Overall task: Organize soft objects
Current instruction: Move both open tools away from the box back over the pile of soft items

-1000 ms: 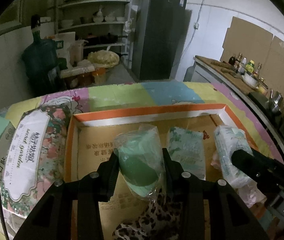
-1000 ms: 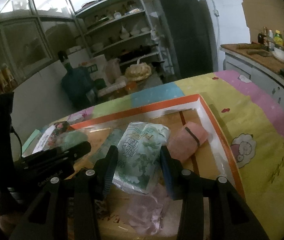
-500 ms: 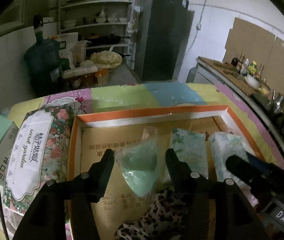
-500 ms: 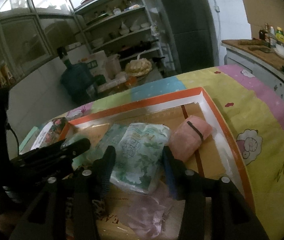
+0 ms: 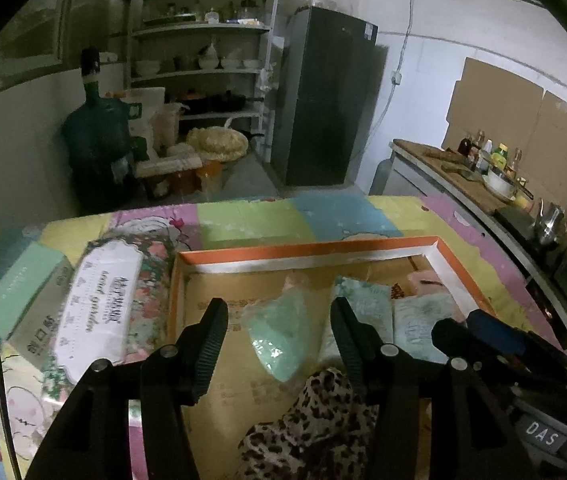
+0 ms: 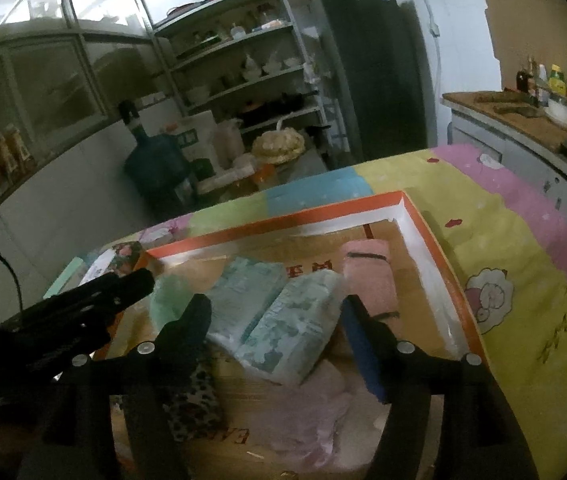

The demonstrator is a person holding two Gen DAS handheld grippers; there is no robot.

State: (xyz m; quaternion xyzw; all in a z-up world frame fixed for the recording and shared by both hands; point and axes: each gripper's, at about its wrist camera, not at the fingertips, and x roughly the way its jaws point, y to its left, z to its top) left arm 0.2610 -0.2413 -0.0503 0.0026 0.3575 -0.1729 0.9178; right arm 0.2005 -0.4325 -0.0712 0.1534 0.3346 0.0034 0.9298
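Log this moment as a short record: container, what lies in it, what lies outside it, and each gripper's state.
container: shallow cardboard tray with orange rim on a patchwork cloth
in tray: green bagged item, two pale green tissue packs, pink roll, leopard-print cloth, pink cloth
outside tray: floral tissue pack, to the tray's left
left gripper: open, green bagged item between the fingers, not pressed
right gripper: jaws opening, tissue pack between them, free of the pads
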